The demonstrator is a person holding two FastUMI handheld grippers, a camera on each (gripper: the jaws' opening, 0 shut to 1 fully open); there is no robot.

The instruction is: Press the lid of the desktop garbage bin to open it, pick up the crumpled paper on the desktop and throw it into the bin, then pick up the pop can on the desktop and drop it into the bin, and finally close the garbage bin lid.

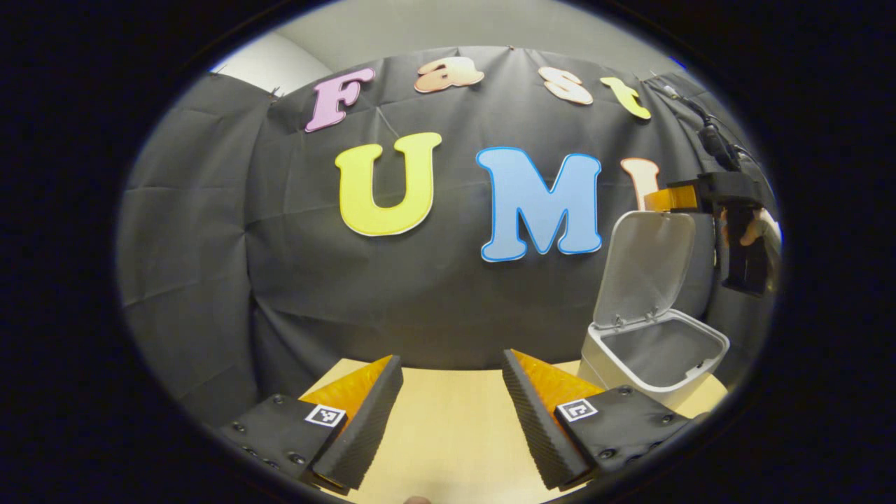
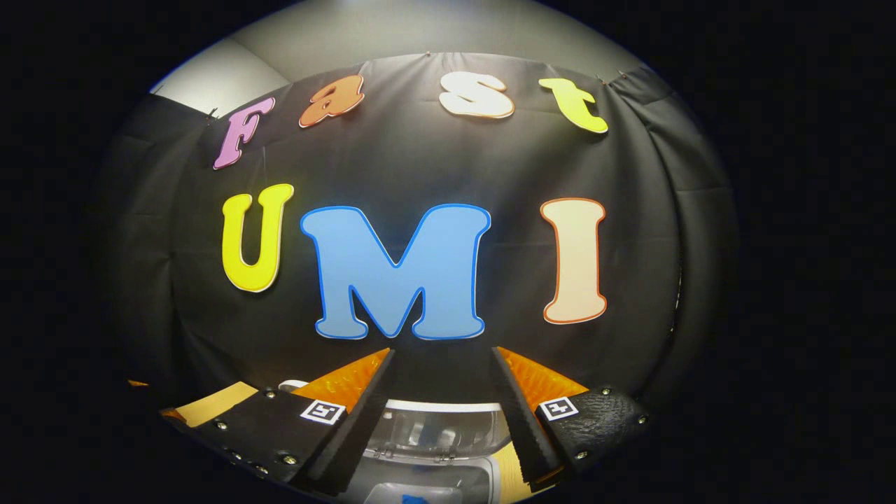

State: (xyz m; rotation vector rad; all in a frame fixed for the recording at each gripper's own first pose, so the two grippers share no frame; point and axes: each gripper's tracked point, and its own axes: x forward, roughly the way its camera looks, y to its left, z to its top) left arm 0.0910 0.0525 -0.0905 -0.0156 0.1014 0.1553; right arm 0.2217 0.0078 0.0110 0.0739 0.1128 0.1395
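Observation:
The white desktop bin (image 1: 651, 357) stands on the wooden table (image 1: 455, 420) at the right of the left gripper view, its lid (image 1: 645, 266) raised upright. My left gripper (image 1: 452, 358) hovers low over the table to the left of the bin, open with nothing between its fingers. My right gripper (image 1: 735, 238), held by a hand, hangs above and behind the bin. In the right gripper view that gripper (image 2: 442, 352) is open and empty, directly over the bin's lid (image 2: 434, 428). A small blue patch (image 2: 418, 499) shows down in the bin's mouth; I cannot tell what it is.
The black cloth wall (image 1: 420, 280) closes the booth just behind the table's far edge. A cable (image 1: 707, 126) runs down at the upper right toward the right gripper. A strip of table (image 2: 217, 402) lies left of the bin.

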